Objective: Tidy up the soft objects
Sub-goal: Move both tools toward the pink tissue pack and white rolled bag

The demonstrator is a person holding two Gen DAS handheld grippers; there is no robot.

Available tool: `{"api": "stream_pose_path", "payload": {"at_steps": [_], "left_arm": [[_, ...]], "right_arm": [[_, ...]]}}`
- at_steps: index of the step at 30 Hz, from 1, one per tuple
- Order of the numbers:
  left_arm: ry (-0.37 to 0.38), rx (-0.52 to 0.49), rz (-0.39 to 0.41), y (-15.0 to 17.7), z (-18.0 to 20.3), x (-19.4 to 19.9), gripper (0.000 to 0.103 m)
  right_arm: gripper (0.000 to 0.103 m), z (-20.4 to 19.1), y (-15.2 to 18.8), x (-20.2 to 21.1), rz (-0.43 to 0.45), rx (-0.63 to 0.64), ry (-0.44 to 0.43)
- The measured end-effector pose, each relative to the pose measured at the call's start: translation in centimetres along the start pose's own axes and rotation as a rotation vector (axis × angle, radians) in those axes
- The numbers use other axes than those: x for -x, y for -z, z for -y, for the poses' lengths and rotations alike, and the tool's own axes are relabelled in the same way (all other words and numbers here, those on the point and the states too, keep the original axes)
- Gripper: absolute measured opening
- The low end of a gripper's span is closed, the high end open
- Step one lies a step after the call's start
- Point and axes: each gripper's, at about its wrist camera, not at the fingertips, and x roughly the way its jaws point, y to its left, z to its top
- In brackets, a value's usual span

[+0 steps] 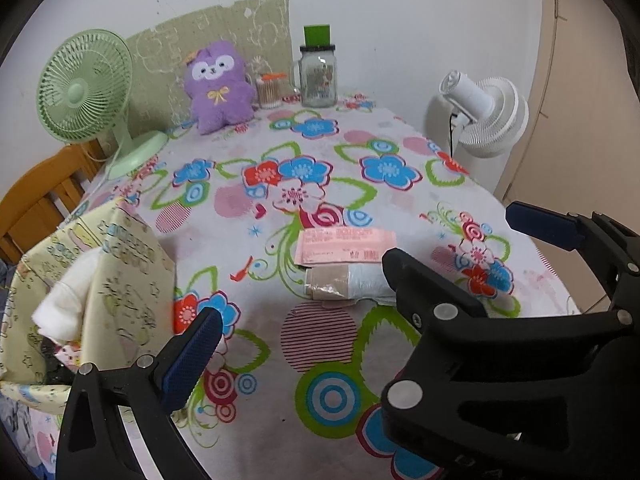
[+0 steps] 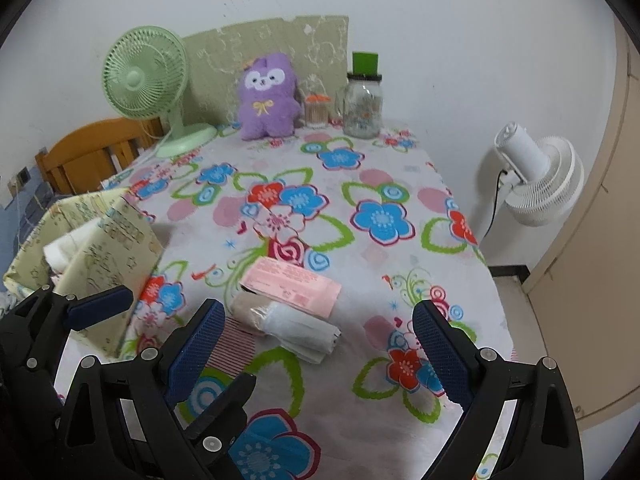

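Note:
A beige-and-white soft roll [image 2: 286, 320] lies on the flowered tablecloth [image 2: 380, 184], with a flat pink packet [image 2: 292, 284] leaning over its far side. My right gripper [image 2: 316, 308] hovers open just in front of the roll, one finger on each side. My left gripper [image 1: 316, 332] is open too; only its left blue pad [image 1: 192, 352] shows, because the right gripper [image 1: 452, 236] crosses in front. A pale yellow fabric box [image 1: 120, 280] at the left holds something white and soft [image 1: 68, 300]. A purple plush toy [image 2: 268, 96] sits upright at the back.
At the back stand a green desk fan [image 2: 146, 80], a cotton swab tub [image 2: 316, 110] and a glass jar with a green lid [image 2: 363, 100]. A white fan [image 2: 536, 176] stands off the table's right edge. A wooden chair [image 2: 92, 152] is at the left.

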Motion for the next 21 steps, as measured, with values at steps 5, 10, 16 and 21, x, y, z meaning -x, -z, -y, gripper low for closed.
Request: {"api": "stream_pose_path", "payload": {"at_steps": [5,10,16,21], "left_arm": [[0.009,0.002,-0.028,0.0,-0.1,-1.6,0.103],[0.012,0.002,-0.045,-0.2,-0.2,-2.7,0.103],[0.015,0.003,-0.065,-0.6,-0.4,-4.0,0.103],[0.023,-0.004,-0.083,-0.8,-0.3,-5.0,0.103]], "right_arm": [[0.097,0.5,0.3,-1.5,-0.031,-0.008,0.004],[0.097,0.5,0.1,-2.8,-0.053,-0.003,-0.001],[0.097,0.4,-0.5,-4.3,-0.072,0.018,-0.011],[0.097,0.5,-0.7,-5.5,-0.096,0.021,-0.018]]}}
